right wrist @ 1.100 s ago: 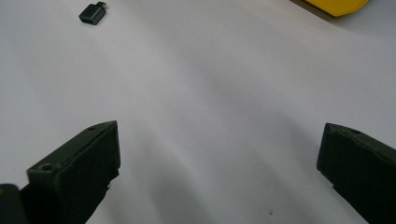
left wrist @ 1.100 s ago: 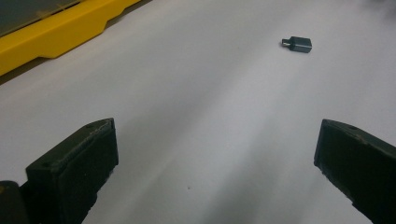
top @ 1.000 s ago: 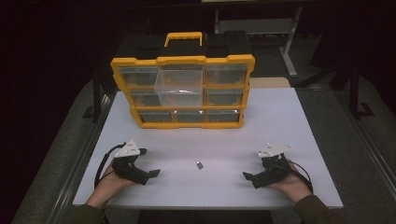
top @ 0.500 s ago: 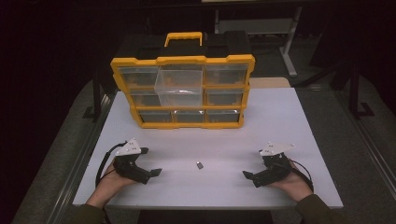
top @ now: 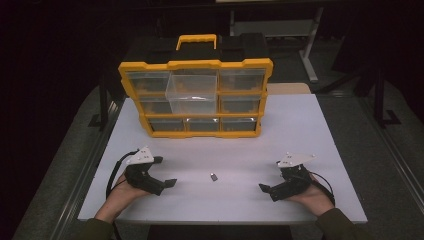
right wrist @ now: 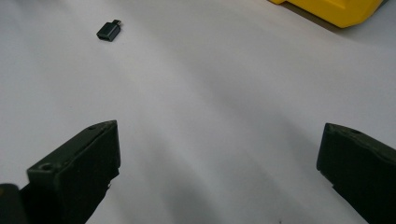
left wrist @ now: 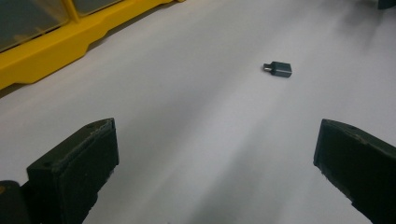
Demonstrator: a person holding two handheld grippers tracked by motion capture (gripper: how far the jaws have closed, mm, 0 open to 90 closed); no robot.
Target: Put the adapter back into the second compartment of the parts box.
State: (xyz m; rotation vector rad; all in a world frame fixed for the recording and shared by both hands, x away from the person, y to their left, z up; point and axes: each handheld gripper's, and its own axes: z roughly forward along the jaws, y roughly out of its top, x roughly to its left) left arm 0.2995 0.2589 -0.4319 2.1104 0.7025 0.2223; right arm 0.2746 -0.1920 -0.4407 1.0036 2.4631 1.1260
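A small dark adapter [top: 214, 176] lies on the white table [top: 300, 130], near the front edge and between my two grippers. Behind it stands a yellow and black organizer case [top: 196, 120] with clear drawers; its middle drawer [top: 194, 92] is pulled out. My left gripper [top: 165, 171] rests at the front left, open, pointing toward the adapter. At the front right my right gripper [top: 270, 175] is also open and points inward. The left gripper view has the adapter [left wrist: 278, 68] ahead of the open gripper [left wrist: 215, 172]. In the right gripper view the adapter [right wrist: 109, 31] lies far beyond the gripper [right wrist: 217, 172].
The case's yellow base [left wrist: 51, 51] crosses the upper left of the left gripper view, and a corner of it [right wrist: 336, 11] sits at the top right of the right gripper view. Dark floor and a table frame [top: 310, 50] surround the table.
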